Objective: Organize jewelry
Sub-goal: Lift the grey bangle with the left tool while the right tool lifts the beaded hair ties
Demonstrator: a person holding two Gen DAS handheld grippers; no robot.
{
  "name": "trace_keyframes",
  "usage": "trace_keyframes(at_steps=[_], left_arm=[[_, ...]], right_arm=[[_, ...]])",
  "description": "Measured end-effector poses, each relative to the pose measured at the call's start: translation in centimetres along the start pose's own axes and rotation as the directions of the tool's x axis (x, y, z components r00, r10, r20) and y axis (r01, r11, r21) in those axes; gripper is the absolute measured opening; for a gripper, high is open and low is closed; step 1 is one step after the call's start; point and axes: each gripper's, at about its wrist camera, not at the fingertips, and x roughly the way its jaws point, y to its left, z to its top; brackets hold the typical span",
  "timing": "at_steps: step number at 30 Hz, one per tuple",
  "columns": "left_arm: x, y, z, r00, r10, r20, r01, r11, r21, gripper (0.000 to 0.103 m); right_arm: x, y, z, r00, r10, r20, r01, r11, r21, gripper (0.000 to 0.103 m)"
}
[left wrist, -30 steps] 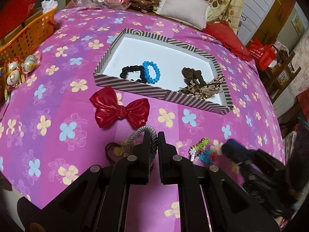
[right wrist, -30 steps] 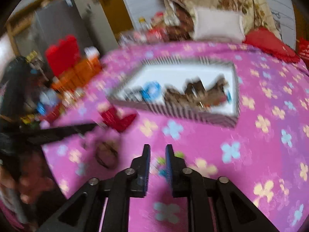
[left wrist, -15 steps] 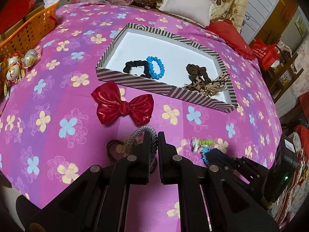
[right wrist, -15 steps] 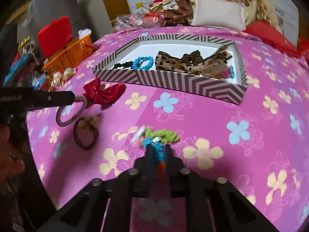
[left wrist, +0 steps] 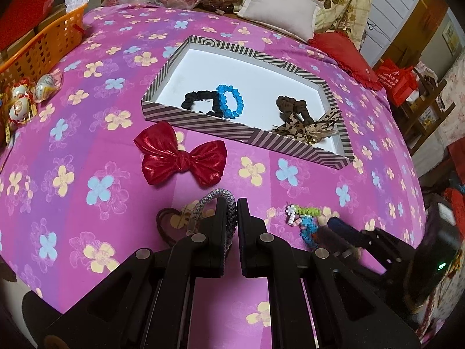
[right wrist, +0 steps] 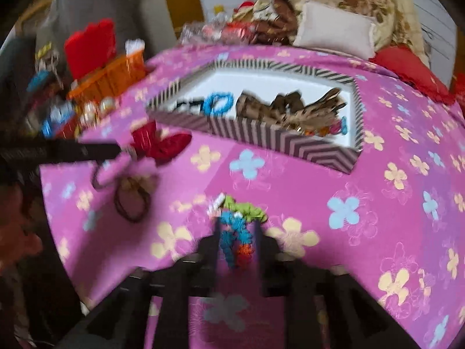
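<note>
tray (left wrist: pixel 296 142): 1 | items inside: maybe 5 | red bow (left wrist: pixel 181 157): 1

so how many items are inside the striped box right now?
4 visible, maybe more: black scrunchie and blue bead bracelet on the left, brown scrunchie and leopard bow on the right. The right view shows something colourful in the near right corner, blurred.

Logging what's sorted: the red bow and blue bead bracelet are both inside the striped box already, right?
Not quite. The left wrist view shows the red bow lying on the pink cloth in front of the striped box; only the blue bead bracelet is inside.
</note>
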Motion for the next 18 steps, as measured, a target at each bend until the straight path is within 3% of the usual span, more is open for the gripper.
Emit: trace_keyframes(at_steps=[2, 6, 8, 9, 11, 18], left_arm=[[0.0, 0.0, -0.1, 1.000, 0.001, -0.002, -0.001, 1.000, -0.002, 0.006], [0.1, 0.1, -0.1, 1.000, 0.005, -0.005, -0.005, 1.000, -0.007, 0.006], [0.2, 0.2, -0.1, 1.000, 0.004, -0.006, -0.004, 1.000, -0.011, 0.006], [0.1, 0.2, -0.1, 1.000, 0.003, -0.005, -0.003, 1.000, -0.011, 0.006], [0.2, 0.2, -0.1, 1.000, 0.005, -0.006, -0.005, 1.000, -0.007, 0.006], [0.1, -0.2, 0.2, 1.000, -0.006, -0.003, 0.006, 1.000, 0.000, 0.006]], right_arm=[[0.5, 0.2, 0.3, 1.000, -0.010, 0.020, 0.011, 1.000, -0.028, 0.051], [2.3, 0.2, 0.3, 1.000, -0.013, -0.018, 0.012, 0.998, -0.068, 0.050], [2.6, 0.0, 0.0, 1.000, -0.016, -0.015, 0.015, 0.998, -0.061, 0.039], [2.5, -0.2, -0.1, 1.000, -0.010, -0.017, 0.009, 0.999, -0.047, 0.022], [2.1, -1.2, -0.3, 1.000, 0.028, -0.014, -0.028, 0.999, 0.017, 0.018], [-1.1, -2.4, 0.5, 0.993, 0.092, 0.076, -0.100, 0.989, 0.109, 0.018]])
